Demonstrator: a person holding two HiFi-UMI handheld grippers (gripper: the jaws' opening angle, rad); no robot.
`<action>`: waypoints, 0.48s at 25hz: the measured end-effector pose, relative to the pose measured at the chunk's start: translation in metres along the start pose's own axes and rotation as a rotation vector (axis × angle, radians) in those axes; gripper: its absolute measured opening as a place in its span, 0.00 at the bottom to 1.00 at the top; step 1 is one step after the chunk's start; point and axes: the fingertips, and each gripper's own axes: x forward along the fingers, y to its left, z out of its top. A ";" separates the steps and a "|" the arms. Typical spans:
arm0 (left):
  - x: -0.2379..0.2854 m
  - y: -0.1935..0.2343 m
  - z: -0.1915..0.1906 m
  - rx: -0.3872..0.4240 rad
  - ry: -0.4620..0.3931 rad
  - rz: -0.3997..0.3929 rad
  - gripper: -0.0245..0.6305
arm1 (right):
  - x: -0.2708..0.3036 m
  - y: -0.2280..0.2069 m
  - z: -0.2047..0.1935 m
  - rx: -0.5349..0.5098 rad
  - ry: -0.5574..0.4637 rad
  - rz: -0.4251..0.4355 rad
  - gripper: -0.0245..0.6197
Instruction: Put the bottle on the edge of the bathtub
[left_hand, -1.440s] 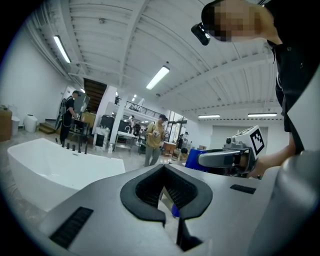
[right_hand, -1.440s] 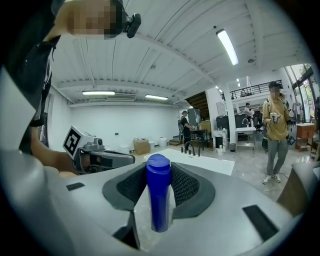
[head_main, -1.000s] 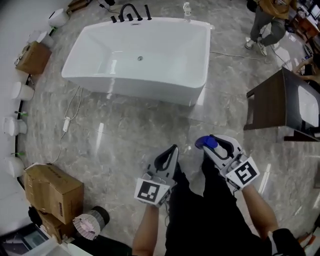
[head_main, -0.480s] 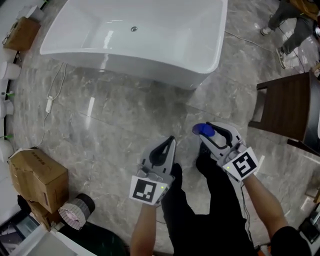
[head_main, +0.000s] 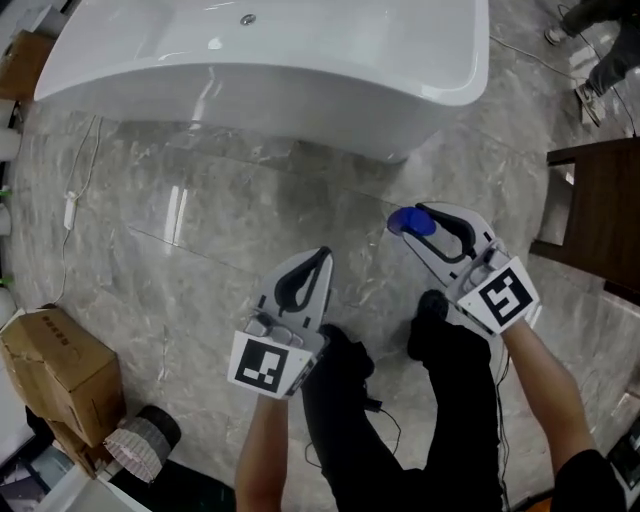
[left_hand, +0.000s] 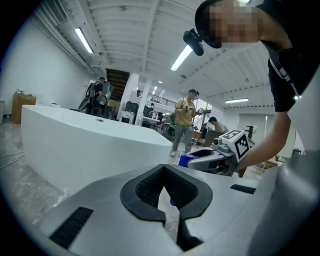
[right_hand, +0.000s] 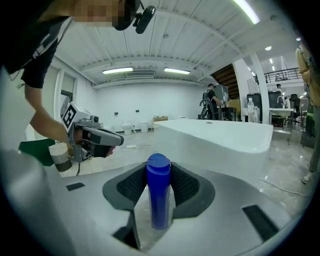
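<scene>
Jaws on your right gripper (head_main: 418, 222) are clamping the blue bottle (head_main: 404, 222), with the dark ribbed pads pressing on its two sides. In the right gripper view the bottle is lying along the jaws. Its capped end is poking forward past the fingertips and its body is running back into the gap between them. You are holding it out over the grey marble floor (head_main: 200, 250), short of the white bathtub (head_main: 300, 95). In the head view the bottle is hovering just off the tub's near right corner and is touching neither its wall nor its rim.

Your left gripper (head_main: 320, 260) is hanging beside the right one, a little nearer to you, and is also pointing toward the tub. Its jaws are sitting together at the tips, and nothing is resting between its pads. Through the slit behind the tips, the left gripper view is showing only floor and a sliver of blue. That view is also catching the right gripper off to its right, while the tub's long wall is filling its left side.

A cardboard box (head_main: 50, 355) is sitting on the floor well to your left, and a dark wooden stand (head_main: 600, 200) is standing to your right. A clear bottle (right_hand: 251, 111) is standing at the tub's far end; I cannot tell whether it is resting on the rim. A person in a yellow top (left_hand: 186, 120) is standing beyond the tub.
</scene>
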 end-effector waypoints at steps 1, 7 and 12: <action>0.009 0.006 -0.017 0.005 0.003 -0.011 0.06 | 0.008 -0.004 -0.019 -0.003 0.004 0.003 0.26; 0.048 0.039 -0.104 0.036 -0.005 -0.067 0.06 | 0.053 -0.023 -0.107 -0.026 -0.013 0.012 0.26; 0.074 0.058 -0.156 0.057 -0.015 -0.088 0.06 | 0.079 -0.040 -0.165 -0.006 -0.004 -0.016 0.26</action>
